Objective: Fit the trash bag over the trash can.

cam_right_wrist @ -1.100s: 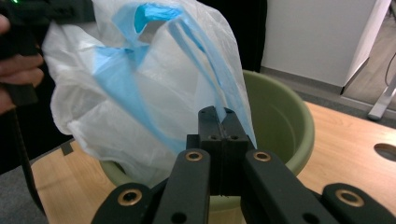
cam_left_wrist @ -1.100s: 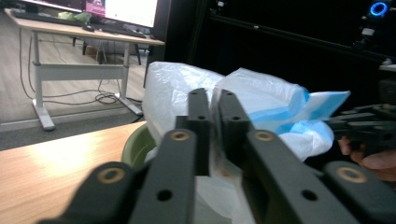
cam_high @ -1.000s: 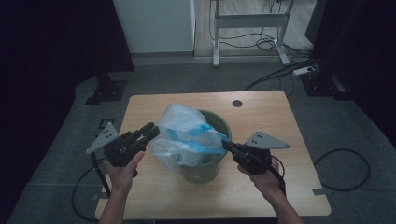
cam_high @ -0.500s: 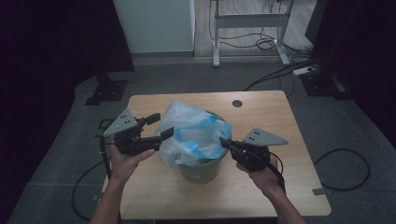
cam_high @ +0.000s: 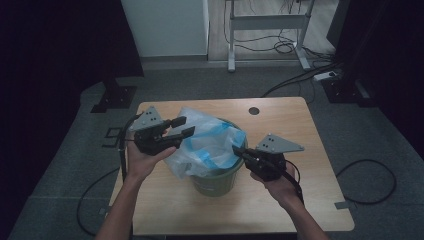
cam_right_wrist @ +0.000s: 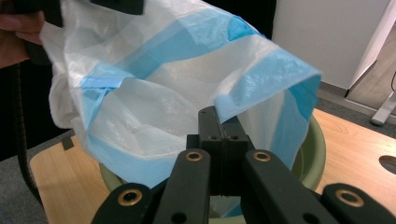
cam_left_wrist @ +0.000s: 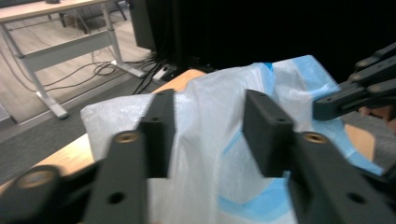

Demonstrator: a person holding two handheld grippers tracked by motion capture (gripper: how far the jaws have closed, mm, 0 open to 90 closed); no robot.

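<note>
On table (cam_high: 320, 150): 1 bin (cam_high: 216, 181), 1 bag (cam_high: 207, 145), 2 grippers.

The wooden table (cam_high: 300, 150) stands on a grey carpet floor (cam_high: 200, 85). Behind it there is a white wall panel (cam_high: 165, 25) and a metal desk frame (cam_high: 270, 22) with loose cables (cam_high: 285, 47). Dark curtains (cam_high: 50, 45) hang at both sides, and the light is dim.

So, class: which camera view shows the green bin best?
The high view: the green bin stands whole on the wooden table, its wall and rim plain below the white and blue bag. The right gripper view gives a slice of rim behind the bag. In the left gripper view the bag covers it.
</note>
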